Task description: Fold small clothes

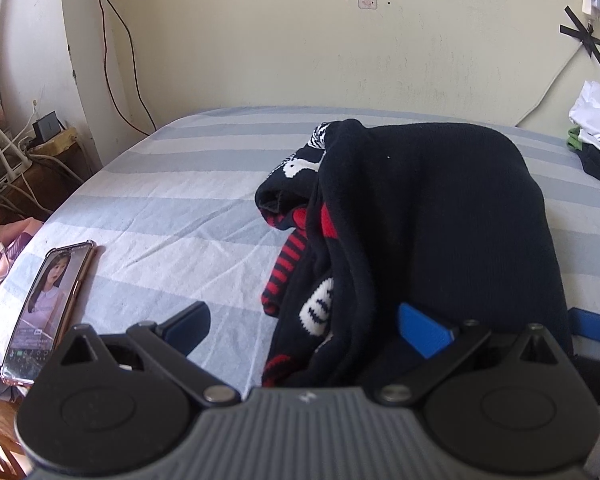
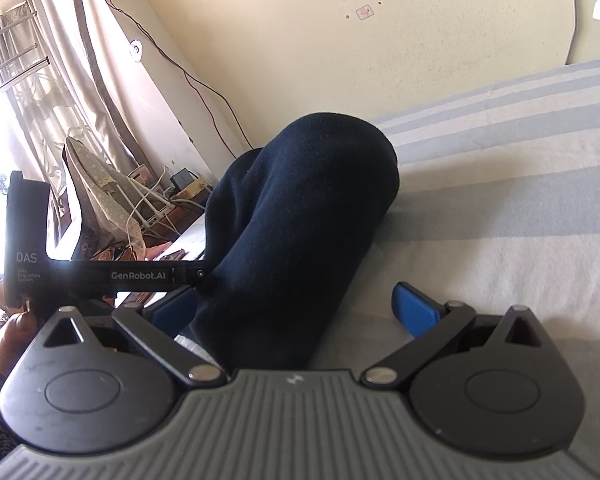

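Observation:
A dark navy knit sweater (image 1: 440, 216) with red stripes and white figures lies bunched on the striped bed sheet (image 1: 172, 208). My left gripper (image 1: 306, 322) stands open at its near edge. The left finger (image 1: 188, 324) rests over bare sheet, and the blue right finger (image 1: 424, 332) sits among the folds. In the right wrist view the sweater (image 2: 300, 208) rises as a rounded navy hump. My right gripper (image 2: 296, 306) is open around its near end, with one finger (image 2: 416, 308) over the sheet (image 2: 500, 200). The left gripper's body (image 2: 100, 276) shows at the left.
A phone (image 1: 48, 312) with a lit screen lies near the bed's left edge. A pile of white, green and dark clothes (image 1: 596, 128) sits at the far right. Cables and a small cluttered stand (image 1: 40, 140) are beyond the left edge, with the wall behind.

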A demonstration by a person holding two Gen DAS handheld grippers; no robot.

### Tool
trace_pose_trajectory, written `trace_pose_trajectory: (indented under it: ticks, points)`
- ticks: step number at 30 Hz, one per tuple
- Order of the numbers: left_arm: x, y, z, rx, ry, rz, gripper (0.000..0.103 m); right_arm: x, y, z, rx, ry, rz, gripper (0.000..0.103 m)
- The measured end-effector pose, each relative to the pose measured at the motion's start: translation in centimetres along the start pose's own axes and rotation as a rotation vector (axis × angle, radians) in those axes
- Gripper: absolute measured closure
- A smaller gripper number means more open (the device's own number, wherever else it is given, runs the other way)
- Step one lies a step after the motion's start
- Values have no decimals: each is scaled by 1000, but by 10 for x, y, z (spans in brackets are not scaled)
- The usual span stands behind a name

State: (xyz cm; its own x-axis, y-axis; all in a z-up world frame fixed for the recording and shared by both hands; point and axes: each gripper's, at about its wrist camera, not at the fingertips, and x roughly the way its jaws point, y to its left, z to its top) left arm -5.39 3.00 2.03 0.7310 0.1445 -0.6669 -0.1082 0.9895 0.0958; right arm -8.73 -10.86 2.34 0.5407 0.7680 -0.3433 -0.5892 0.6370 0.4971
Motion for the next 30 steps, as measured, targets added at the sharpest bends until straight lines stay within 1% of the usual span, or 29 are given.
trace_pose_trajectory:
  ticks: [17, 26, 30]
  points:
    - [0, -5, 2, 65, -1, 32, 0, 1, 2, -1, 1, -4, -2, 0]
    - [1, -4, 3, 74, -3, 27, 0, 1, 3, -1, 1, -5, -4, 0]
    - [2, 0, 2, 65, -3, 8, 0, 2, 3, -1, 2, -5, -4, 0]
